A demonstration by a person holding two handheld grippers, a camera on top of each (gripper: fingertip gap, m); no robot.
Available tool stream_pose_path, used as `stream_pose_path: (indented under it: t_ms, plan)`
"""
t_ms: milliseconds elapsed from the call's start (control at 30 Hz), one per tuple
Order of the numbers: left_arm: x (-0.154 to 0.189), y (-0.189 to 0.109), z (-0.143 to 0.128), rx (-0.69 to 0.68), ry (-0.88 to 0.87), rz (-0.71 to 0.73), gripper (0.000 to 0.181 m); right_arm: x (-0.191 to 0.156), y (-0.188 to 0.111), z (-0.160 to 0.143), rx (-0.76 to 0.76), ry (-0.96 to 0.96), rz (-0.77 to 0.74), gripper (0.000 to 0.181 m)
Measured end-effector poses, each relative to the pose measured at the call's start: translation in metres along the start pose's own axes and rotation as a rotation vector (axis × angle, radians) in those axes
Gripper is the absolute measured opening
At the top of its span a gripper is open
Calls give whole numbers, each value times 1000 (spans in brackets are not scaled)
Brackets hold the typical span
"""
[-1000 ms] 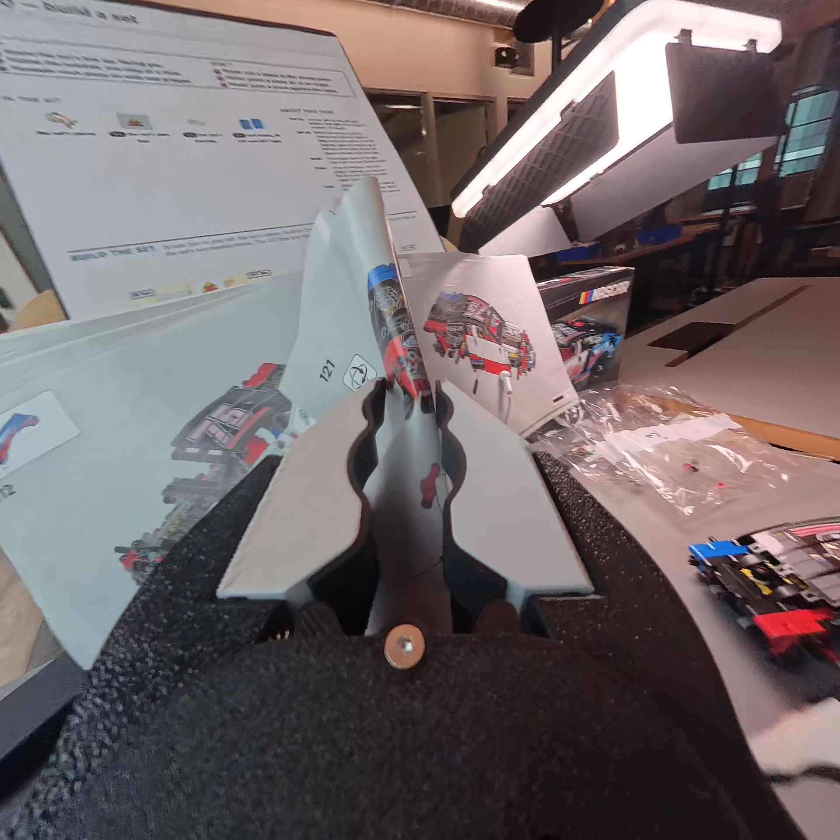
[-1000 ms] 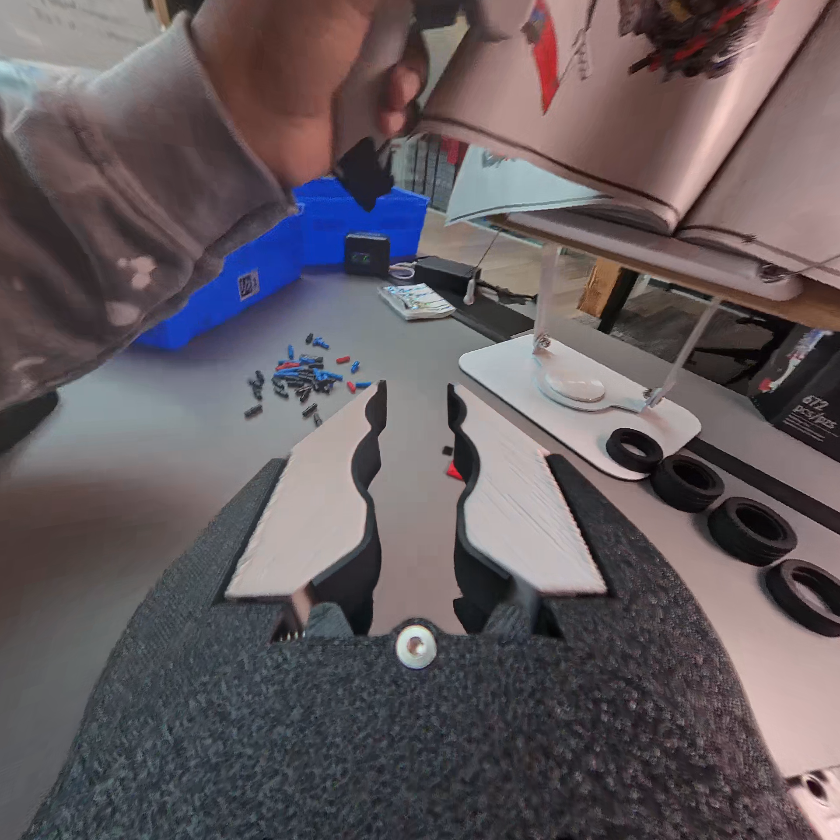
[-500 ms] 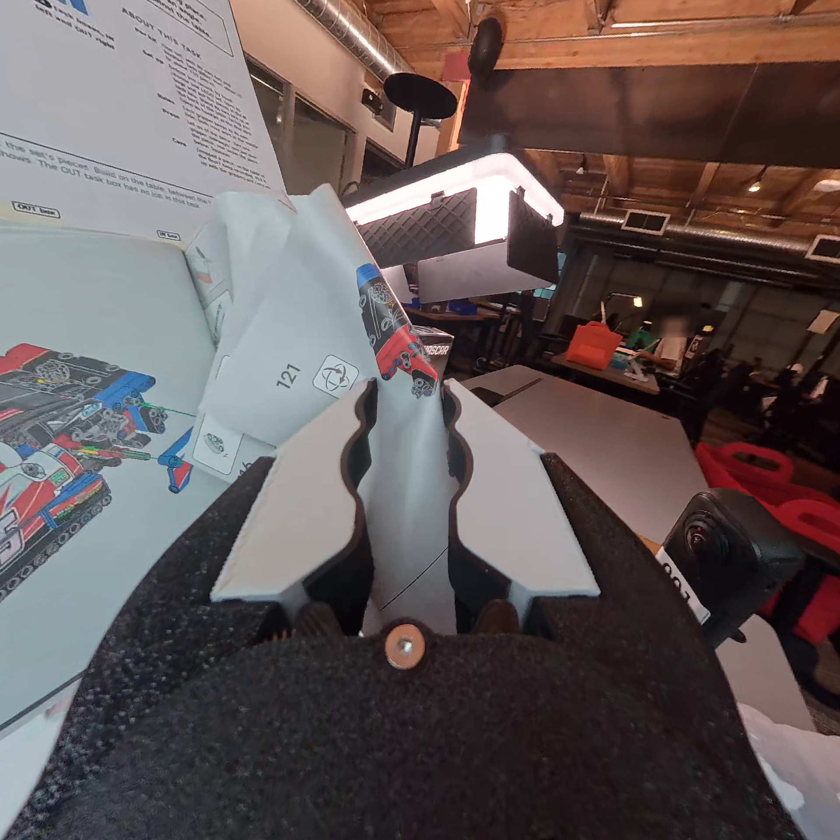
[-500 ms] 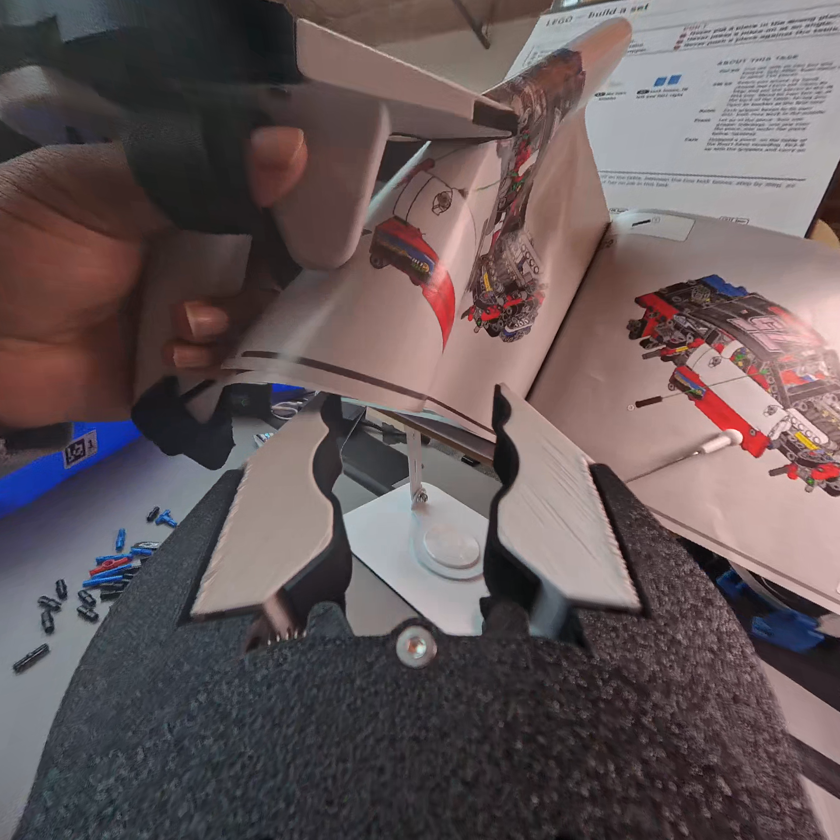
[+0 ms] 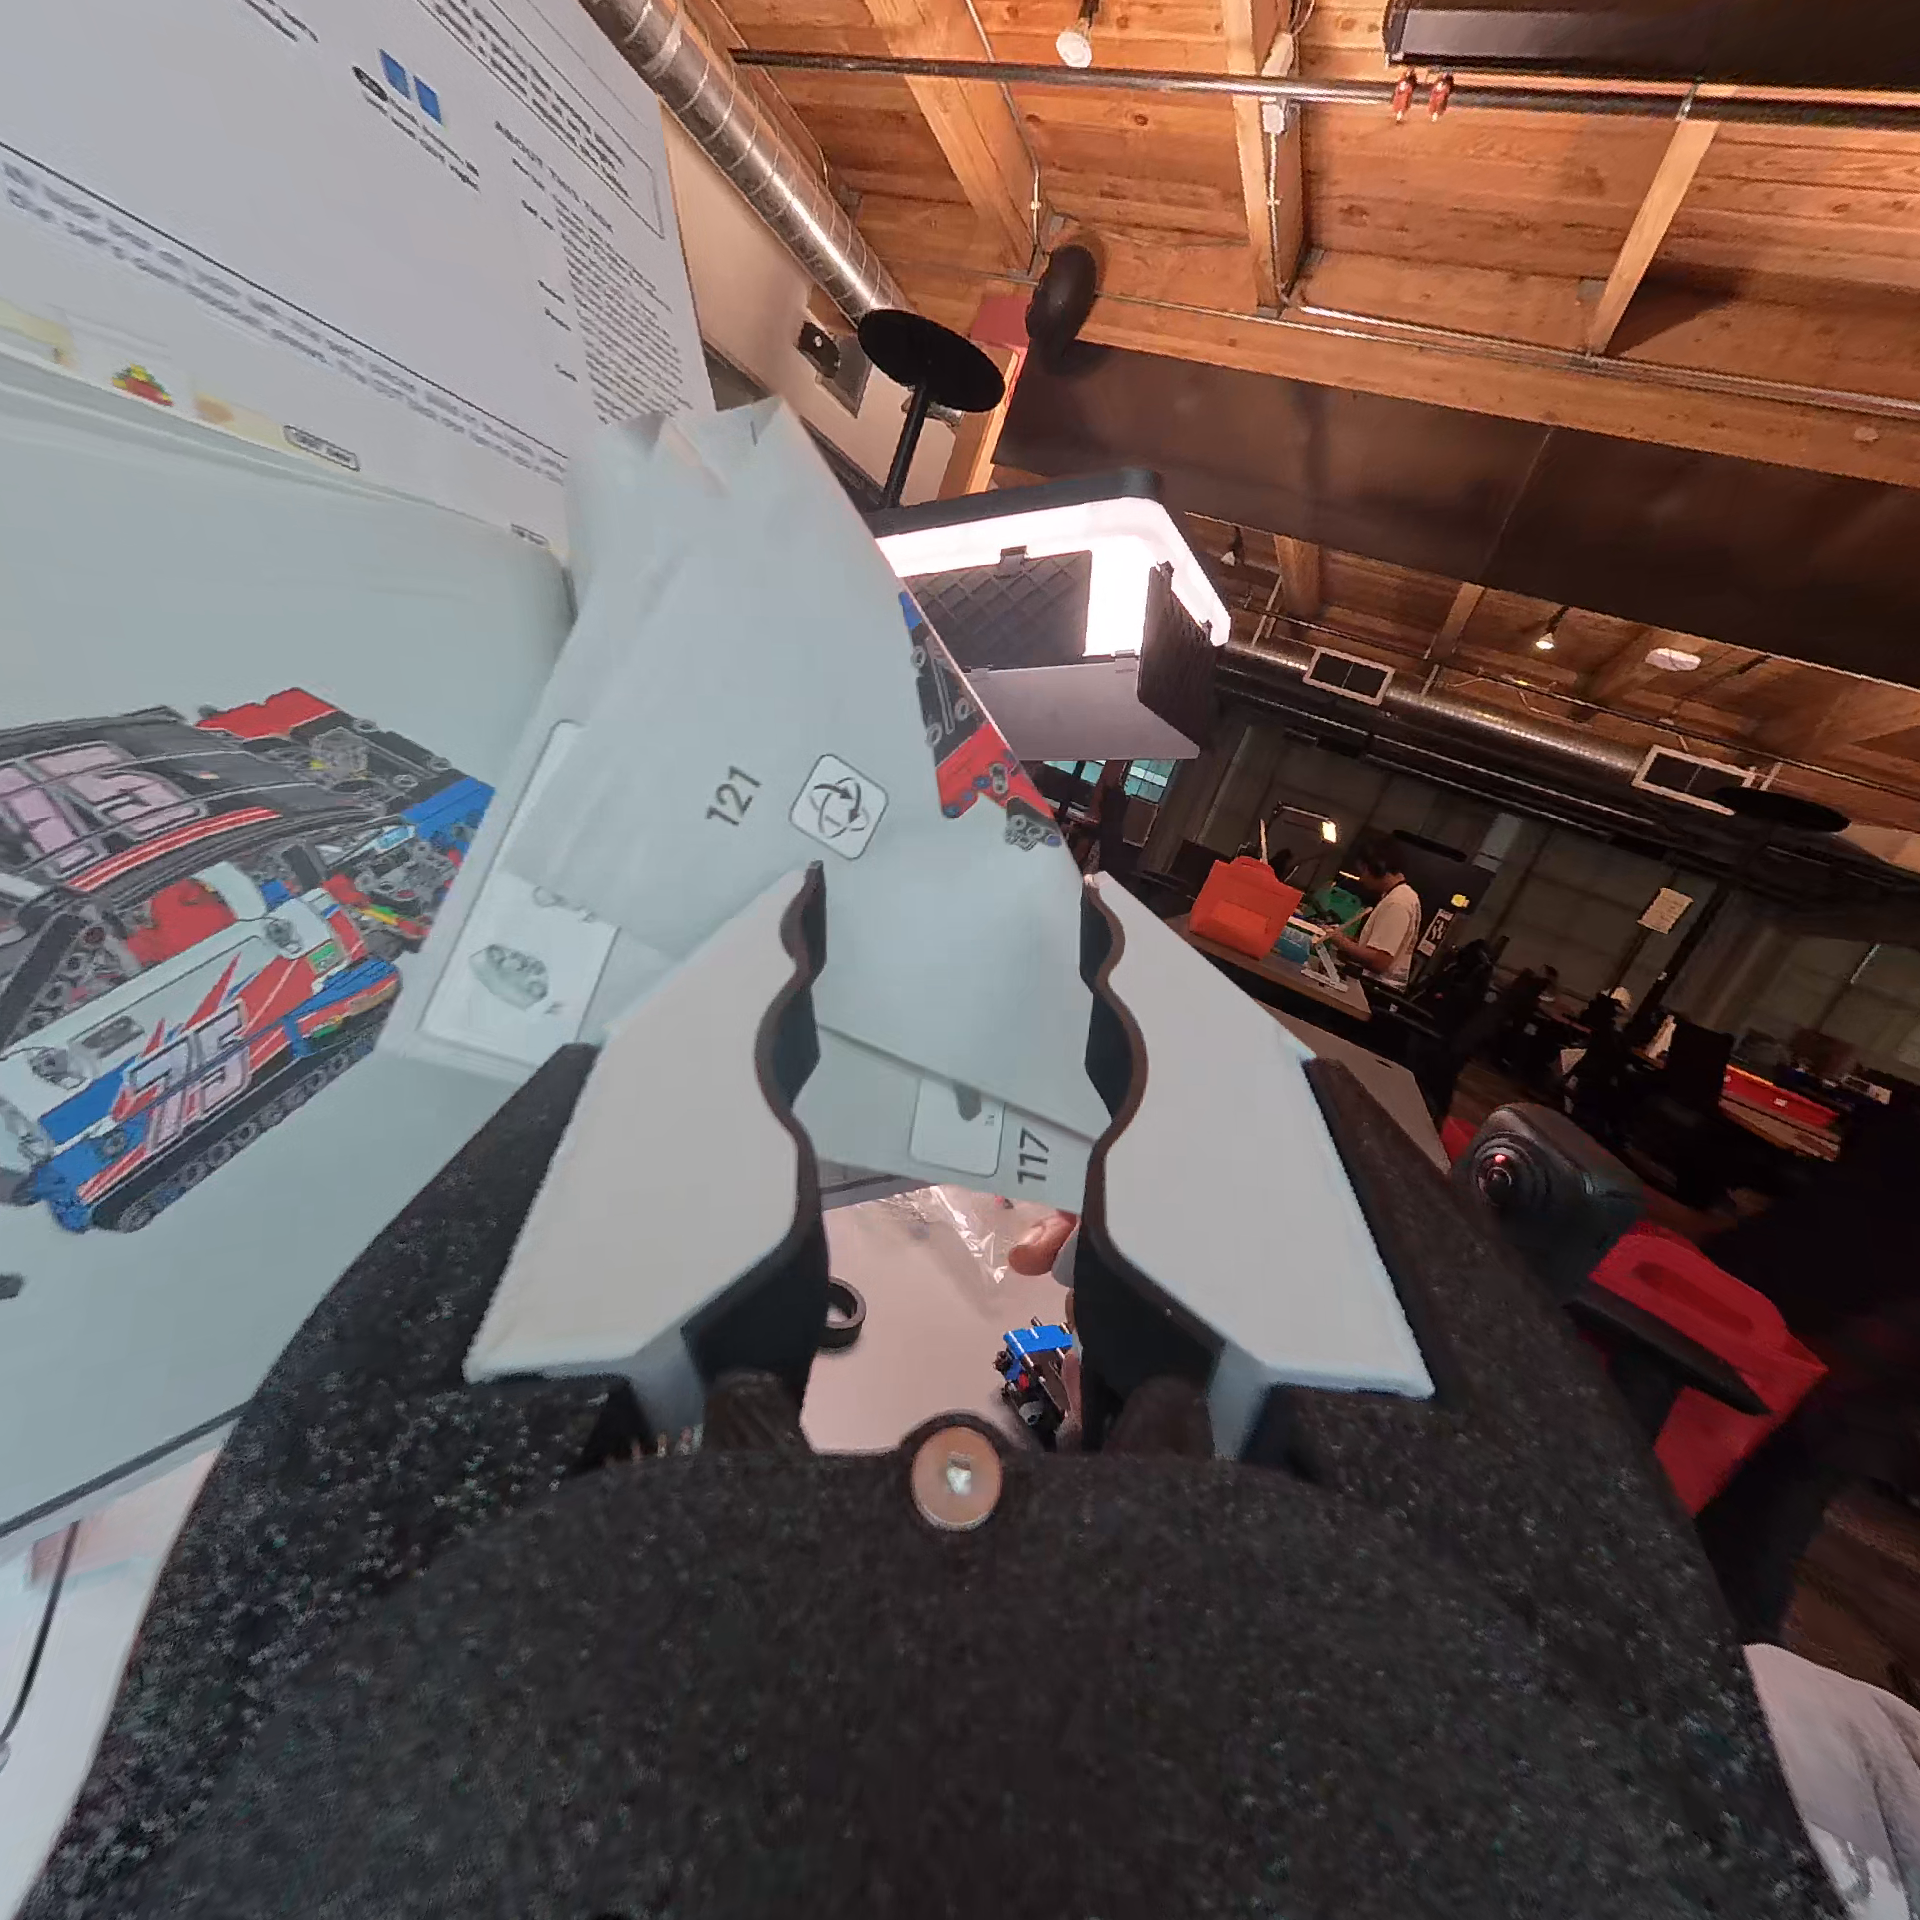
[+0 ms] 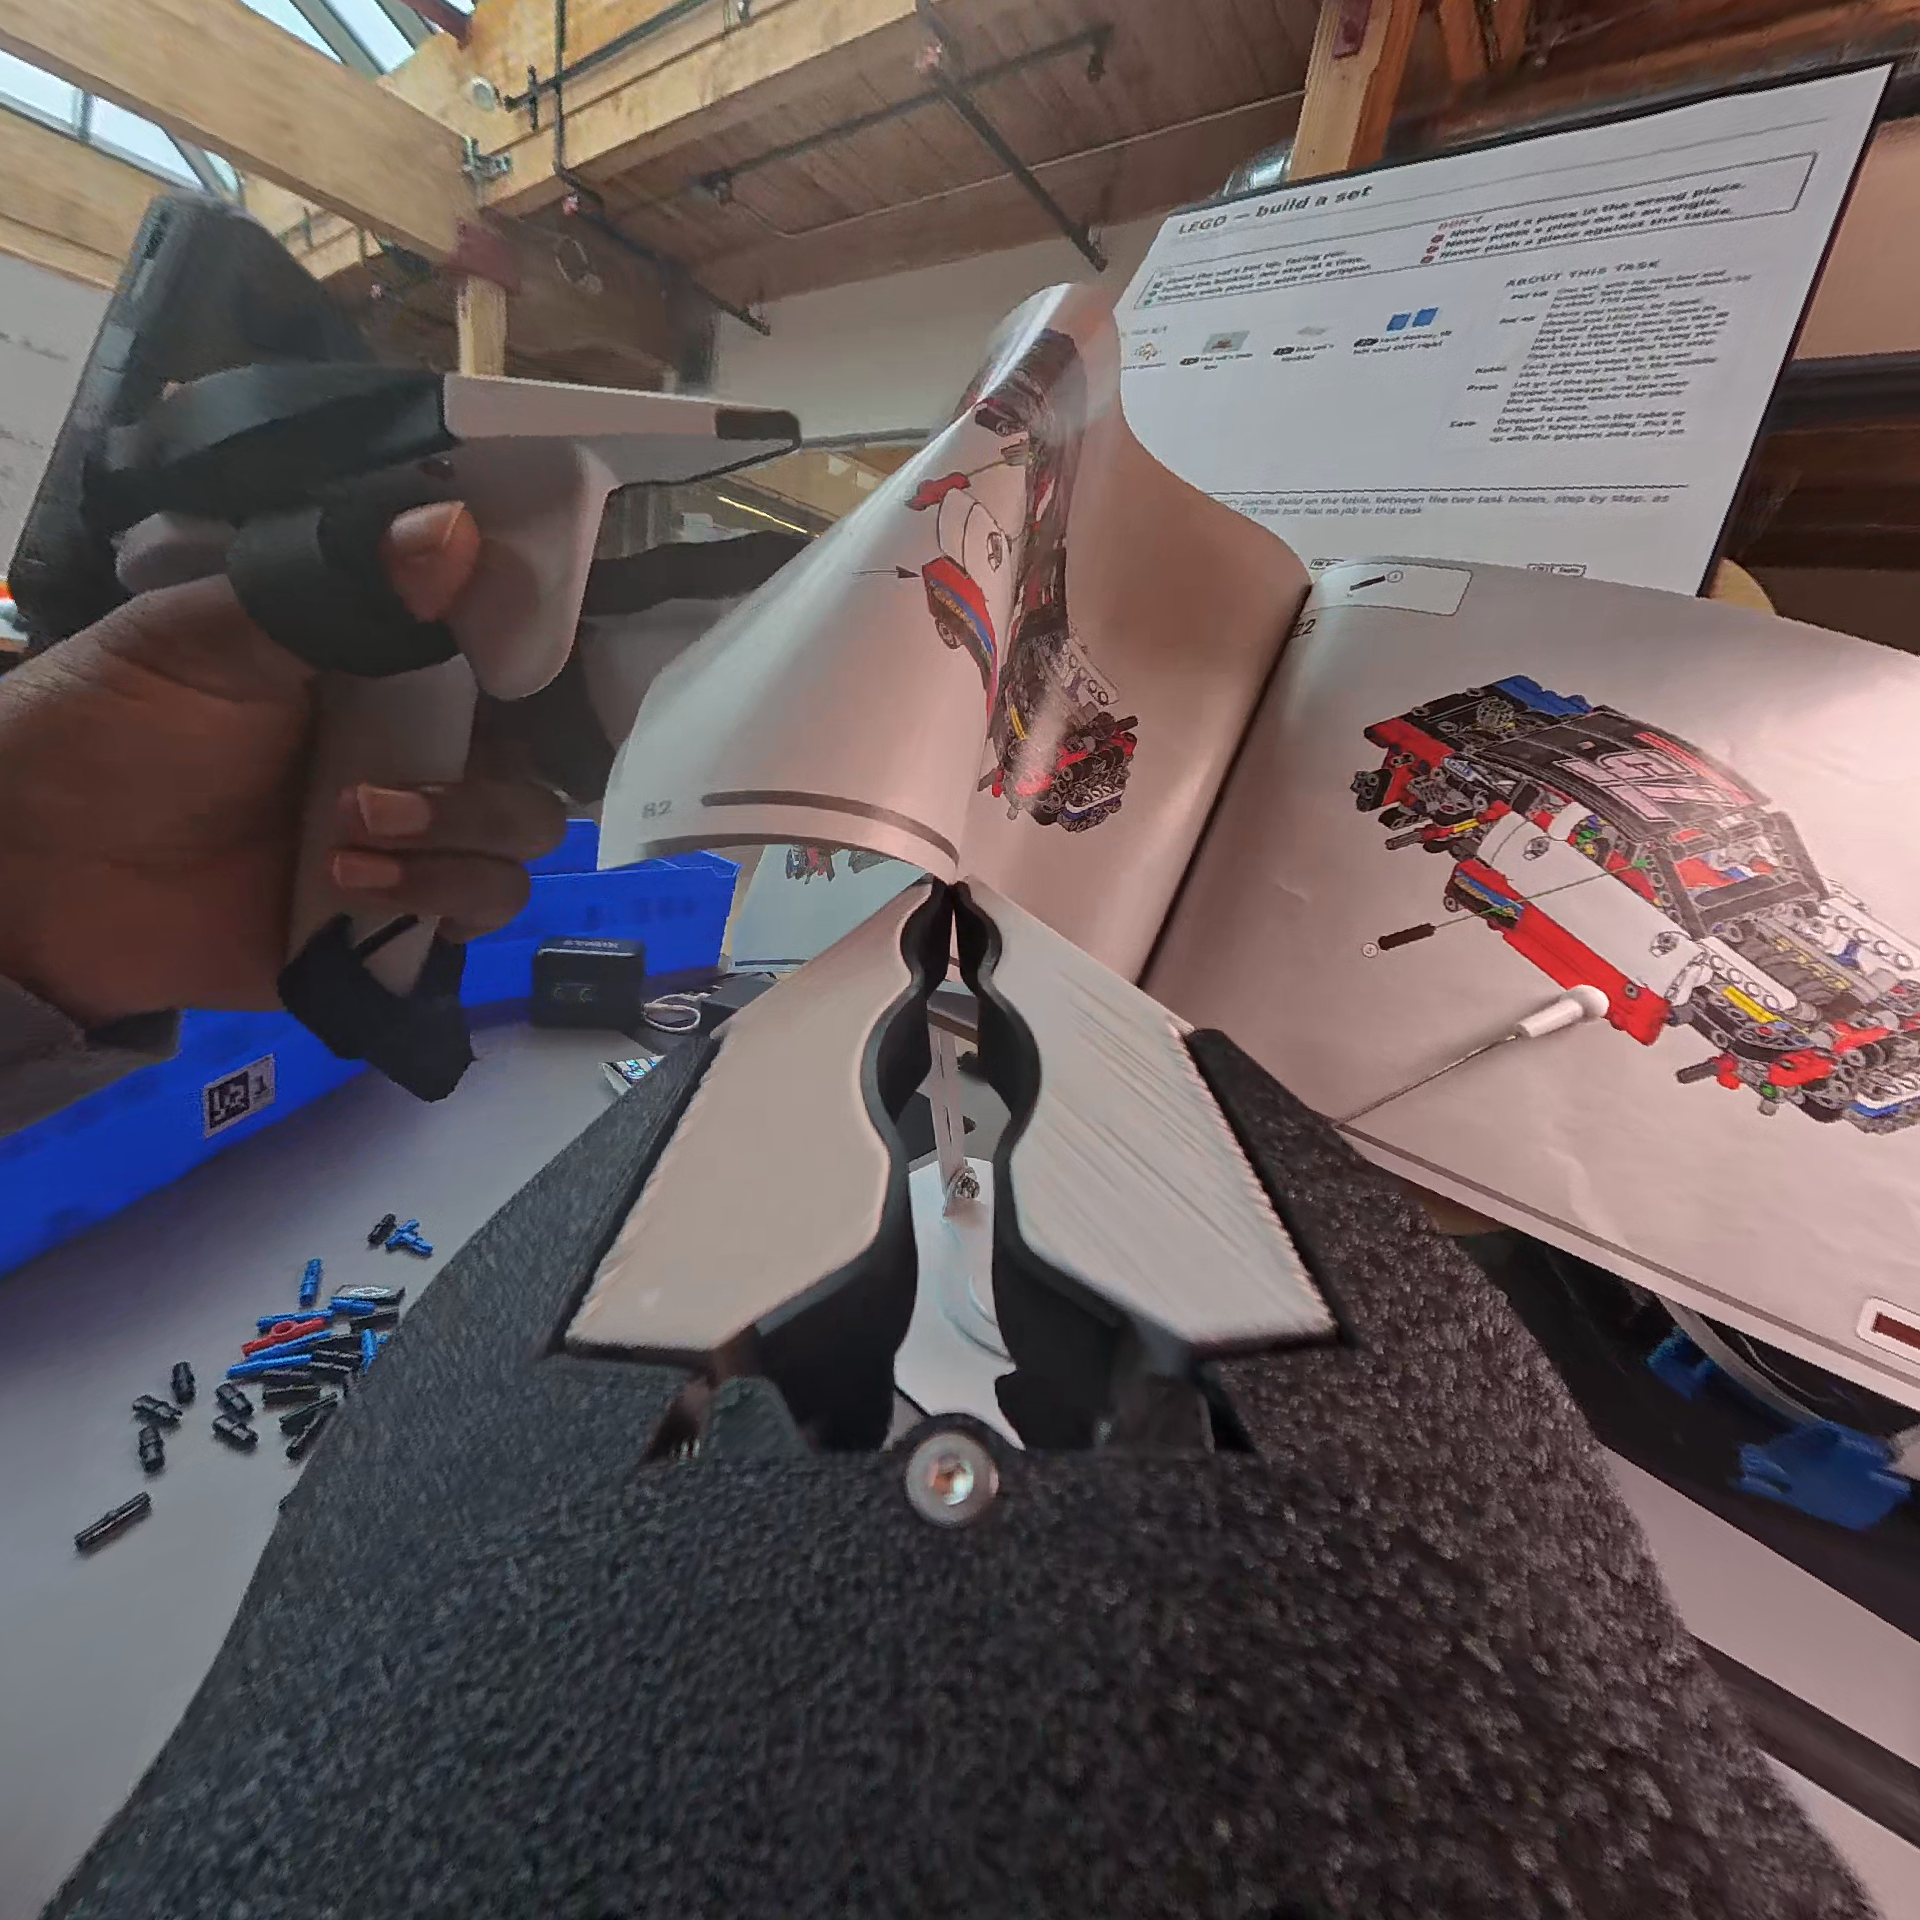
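Left hand-held gripper (image 5: 951,914): fingers spread apart, nothing clamped. Loose pages (image 5: 790,748) of the instruction booklet stand fanned up in the gap between the fingers; can't tell if the paper touches a pad. Through the gap below the pages: a black tyre (image 5: 844,1311) and a small blue-and-black brick assembly (image 5: 1029,1366) on the counter, with crinkled clear plastic (image 5: 951,1221) behind them.

Left of that gripper, the booklet's open page (image 5: 208,935) shows a printed race car in red, white and blue. A large printed sheet (image 5: 312,208) stands upright behind it. To the right: a round black camera (image 5: 1538,1184) beside a red object, a lit lamp panel (image 5: 1049,613) higher up, workshop benches well beyond.

Right hand-held gripper (image 6: 952,902): fingertips pinched together right at the lower edge of a curled booklet page (image 6: 883,675). Looks clamped on that edge, though the contact itself is tiny and a bit blurred. The page bows upward from the booklet (image 6: 1558,883), which lies open and tilted on a stand; the stand's white base (image 6: 951,1340) shows between the fingers.

Same view, upper left: the left hand-held gripper in a person's hand (image 6: 156,810), its finger (image 6: 623,421) just above and left of the curled page, apart from it. Below the hand: a blue bin (image 6: 135,1132) and a small black box (image 6: 587,982) on the grey counter (image 6: 156,1662). Scatter of small black, blue and red pins (image 6: 281,1361) on the counter, left of the right gripper. Blue brick parts (image 6: 1808,1465) sit under the booklet's right side.
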State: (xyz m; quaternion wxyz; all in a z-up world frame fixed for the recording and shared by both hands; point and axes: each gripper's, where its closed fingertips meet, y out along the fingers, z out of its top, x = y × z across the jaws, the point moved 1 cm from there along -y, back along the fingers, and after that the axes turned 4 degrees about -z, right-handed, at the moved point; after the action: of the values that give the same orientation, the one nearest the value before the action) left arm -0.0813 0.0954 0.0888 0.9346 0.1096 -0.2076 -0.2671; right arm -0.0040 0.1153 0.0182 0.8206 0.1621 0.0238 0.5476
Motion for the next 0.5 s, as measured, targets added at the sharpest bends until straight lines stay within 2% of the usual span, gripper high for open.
stream_pose_path:
  t_ms: [167, 233, 400, 500]
  plan:
    - [-31, -27, -5, 20, -35, 92, 54, 4, 1, -1, 2, 44, 6, 0]
    - [-40, -35, -5, 51, -86, 112, 65, 4, 1, -1, 2, 52, 6, 0]
    - [-49, -30, -21, 7, -241, 103, 81, 1, 3, -2, 2, 49, 12, 0]
    - [-53, -22, -30, 23, -372, 66, 83, 0, 2, -2, 0, 42, 14, 0]
